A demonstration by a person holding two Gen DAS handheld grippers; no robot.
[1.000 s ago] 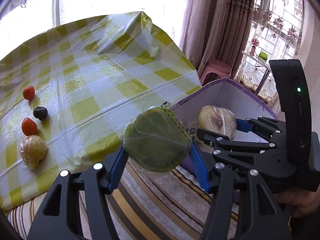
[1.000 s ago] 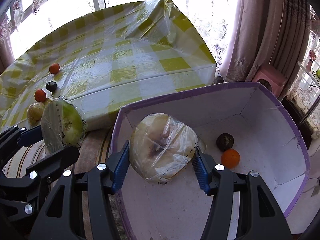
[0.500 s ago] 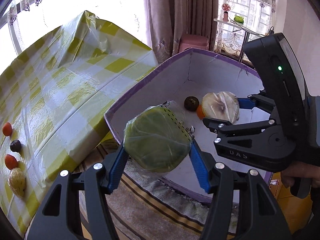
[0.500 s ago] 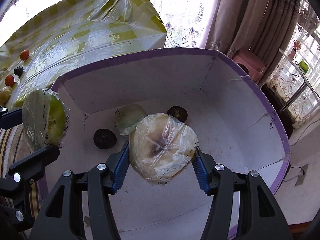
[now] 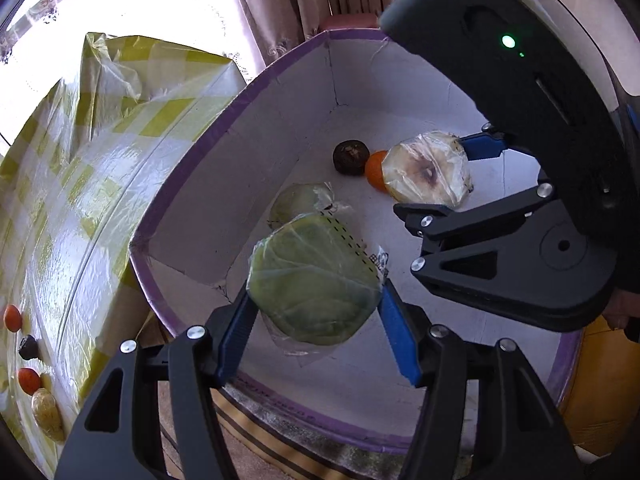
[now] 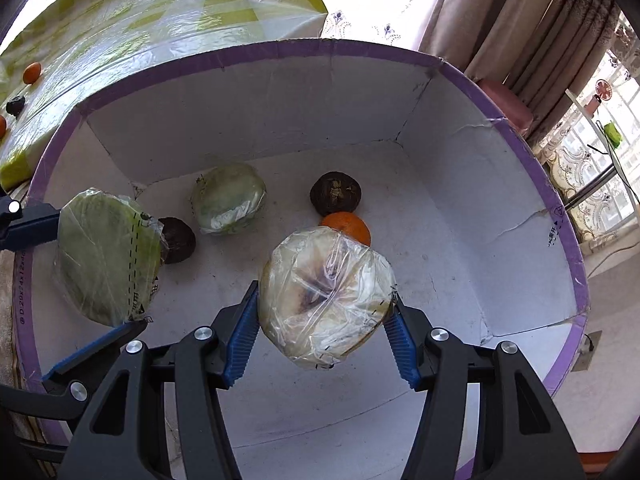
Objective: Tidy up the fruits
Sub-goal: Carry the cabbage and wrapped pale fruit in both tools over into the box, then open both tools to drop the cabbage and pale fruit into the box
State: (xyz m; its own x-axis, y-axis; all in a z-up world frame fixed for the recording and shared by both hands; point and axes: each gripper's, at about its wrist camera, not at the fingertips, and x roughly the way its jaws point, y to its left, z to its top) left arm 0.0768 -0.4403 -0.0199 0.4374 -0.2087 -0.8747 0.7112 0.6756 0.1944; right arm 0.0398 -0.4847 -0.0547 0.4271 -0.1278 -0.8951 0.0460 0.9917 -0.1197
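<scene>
Left tool (image 5: 316,320) clamped on a wrapped green fruit (image 5: 312,280); right tool (image 6: 320,324) clamped on a wrapped pale fruit (image 6: 326,296). Both held over the purple-rimmed box (image 6: 520,128). On box floor: 1 wrapped green fruit (image 6: 228,198), 2 dark fruits (image 6: 336,193), 1 orange (image 6: 348,228). On the table (image 5: 100,184): 2 orange, 1 dark, 1 yellowish fruit.

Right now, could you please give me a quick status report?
Left gripper shut on green wrapped fruit. Right gripper shut on pale wrapped fruit. Both above the box. Nothing blocking.
</scene>
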